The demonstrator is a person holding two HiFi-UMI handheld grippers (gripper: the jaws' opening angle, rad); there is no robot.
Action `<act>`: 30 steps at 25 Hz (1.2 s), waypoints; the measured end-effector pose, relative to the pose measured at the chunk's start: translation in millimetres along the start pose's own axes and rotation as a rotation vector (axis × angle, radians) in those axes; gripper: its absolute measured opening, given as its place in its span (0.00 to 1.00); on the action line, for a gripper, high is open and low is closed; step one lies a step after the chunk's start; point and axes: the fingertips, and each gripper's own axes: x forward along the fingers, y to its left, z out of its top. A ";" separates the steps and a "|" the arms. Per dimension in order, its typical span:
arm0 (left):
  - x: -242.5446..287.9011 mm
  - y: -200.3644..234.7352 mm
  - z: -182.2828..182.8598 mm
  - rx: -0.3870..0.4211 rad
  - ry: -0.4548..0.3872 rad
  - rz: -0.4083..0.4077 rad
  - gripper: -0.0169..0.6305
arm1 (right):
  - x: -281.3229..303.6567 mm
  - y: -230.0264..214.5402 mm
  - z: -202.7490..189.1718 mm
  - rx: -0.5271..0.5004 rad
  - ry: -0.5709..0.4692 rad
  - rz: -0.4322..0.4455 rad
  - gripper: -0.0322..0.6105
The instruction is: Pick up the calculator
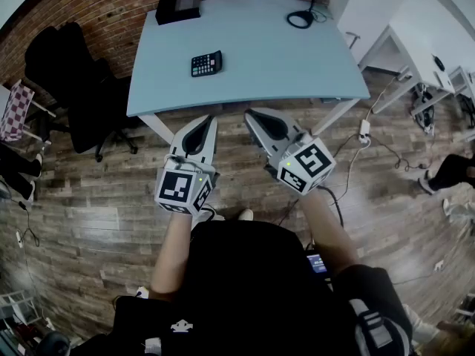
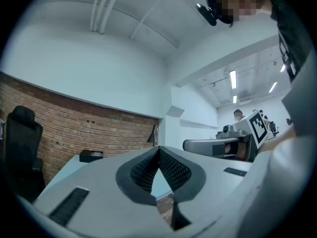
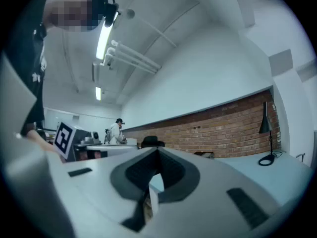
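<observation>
The black calculator (image 1: pixel 206 64) lies flat on the light blue table (image 1: pixel 297 73), left of the middle. Both grippers hover over the wooden floor in front of the table's near edge, short of the calculator. My left gripper (image 1: pixel 208 120) points at the table edge, its jaws pressed together with nothing between them (image 2: pixel 158 150). My right gripper (image 1: pixel 249 113) sits beside it, also shut and empty (image 3: pixel 157 153). Neither gripper view shows the calculator.
A black box (image 1: pixel 178 8) sits at the table's far left corner and a black lamp base (image 1: pixel 300 18) at the far right. A black office chair (image 1: pixel 82 87) stands left of the table. Cables and a power strip (image 1: pixel 364 130) lie on the floor to the right, near white desks (image 1: pixel 415 28).
</observation>
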 end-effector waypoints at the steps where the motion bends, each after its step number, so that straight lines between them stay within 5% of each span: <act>1: -0.8 -0.7 -0.7 -0.001 0.001 0.001 0.04 | -0.7 -0.1 0.3 0.001 -0.001 -0.002 0.05; 30: 21.0 54.8 -12.0 -0.023 0.019 0.013 0.04 | 54.4 -24.3 -16.5 0.024 0.039 0.000 0.05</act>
